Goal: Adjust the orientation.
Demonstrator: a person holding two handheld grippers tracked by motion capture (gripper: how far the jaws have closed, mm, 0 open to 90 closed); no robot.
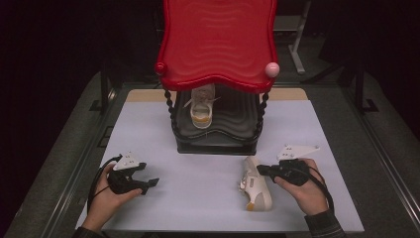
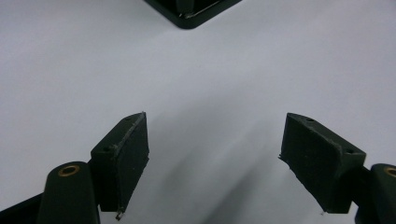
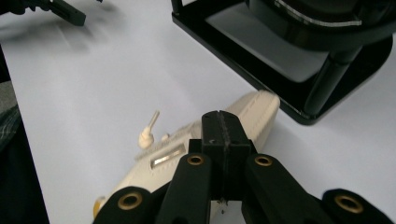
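Right tongs (image 3: 224, 135) clenched over cream sneaker (image 1: 256, 184) on counter (image 1: 198, 183), grip unclear; left tongs (image 2: 212, 154) released, empty.

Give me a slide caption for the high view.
Right hand-held gripper shut at a cream shoe on the table; its mate sits inside the red-topped rack.

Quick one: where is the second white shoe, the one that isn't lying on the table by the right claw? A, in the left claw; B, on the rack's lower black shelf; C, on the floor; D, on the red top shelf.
B: the high view shows that shoe on the lower black shelf, under the red top.
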